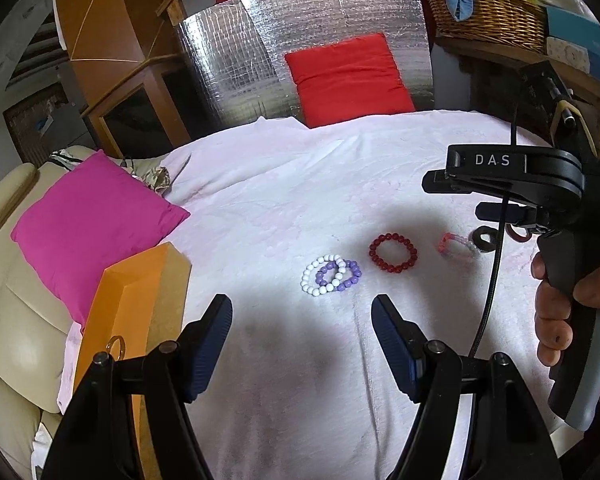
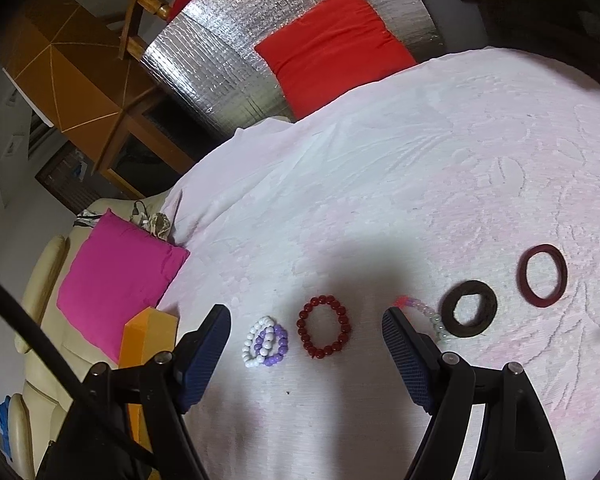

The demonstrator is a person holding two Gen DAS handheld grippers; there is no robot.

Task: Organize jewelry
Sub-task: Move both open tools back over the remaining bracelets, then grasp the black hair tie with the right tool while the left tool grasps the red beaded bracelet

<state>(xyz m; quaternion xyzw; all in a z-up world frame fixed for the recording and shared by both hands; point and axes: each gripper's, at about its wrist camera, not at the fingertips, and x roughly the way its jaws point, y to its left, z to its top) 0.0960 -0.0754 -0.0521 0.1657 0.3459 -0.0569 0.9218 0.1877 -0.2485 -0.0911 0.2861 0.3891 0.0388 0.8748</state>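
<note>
Our left gripper [image 1: 302,322] and right gripper [image 2: 306,330] both gape wide, empty. Bracelets [image 2: 324,332] lie mid-frame on the cloth [image 2: 420,160]; box [image 1: 132,300] lower left. We should straddle one bead strand, then close gently.

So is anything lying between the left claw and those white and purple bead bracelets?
Nothing visible. The left gripper hangs open above bare white cloth, and the overlapping white and purple bracelets lie just ahead of its fingertips. The red bracelet sits off to their right, out of the path.
</note>
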